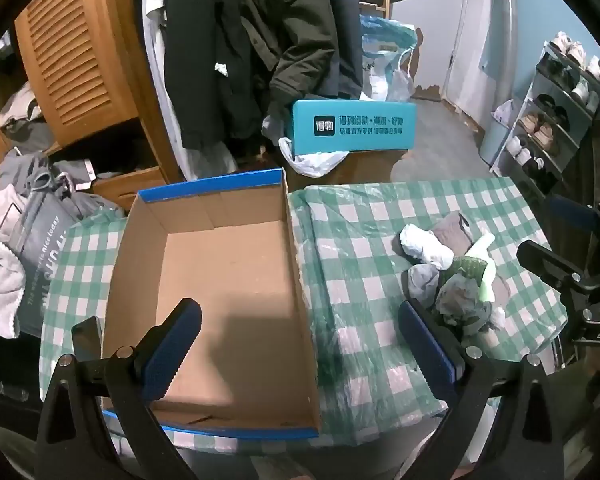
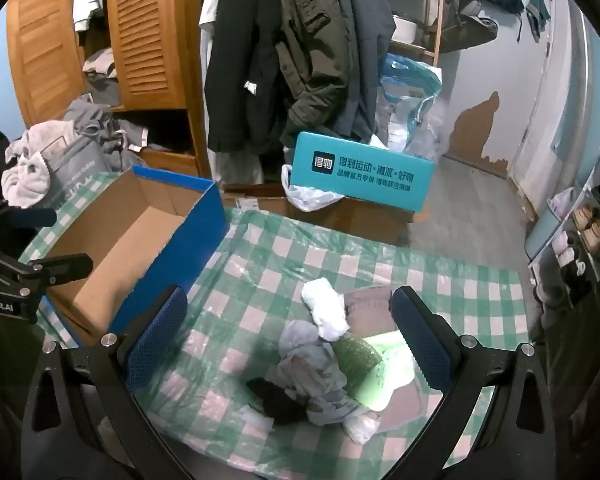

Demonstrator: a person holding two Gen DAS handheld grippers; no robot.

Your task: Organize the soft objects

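A pile of soft socks and cloths (image 2: 332, 364) lies on the green checked tablecloth (image 2: 268, 264): a white bundle (image 2: 326, 312), a grey-blue piece (image 2: 312, 376), a dark green and light green piece (image 2: 364, 364), a black one (image 2: 276, 398). The pile also shows in the left wrist view (image 1: 456, 272). An empty cardboard box with blue outside (image 1: 220, 288) stands left of it; it also shows in the right wrist view (image 2: 140, 248). My left gripper (image 1: 300, 348) is open above the box's near right wall. My right gripper (image 2: 288, 340) is open above the pile, empty.
Hanging jackets (image 2: 292, 52) and a wooden louvred wardrobe (image 2: 140, 32) stand behind the table. A teal box (image 2: 360, 172) sits beyond the far edge. Crumpled clothes (image 1: 16, 248) lie left. A shoe rack (image 1: 548, 120) stands right.
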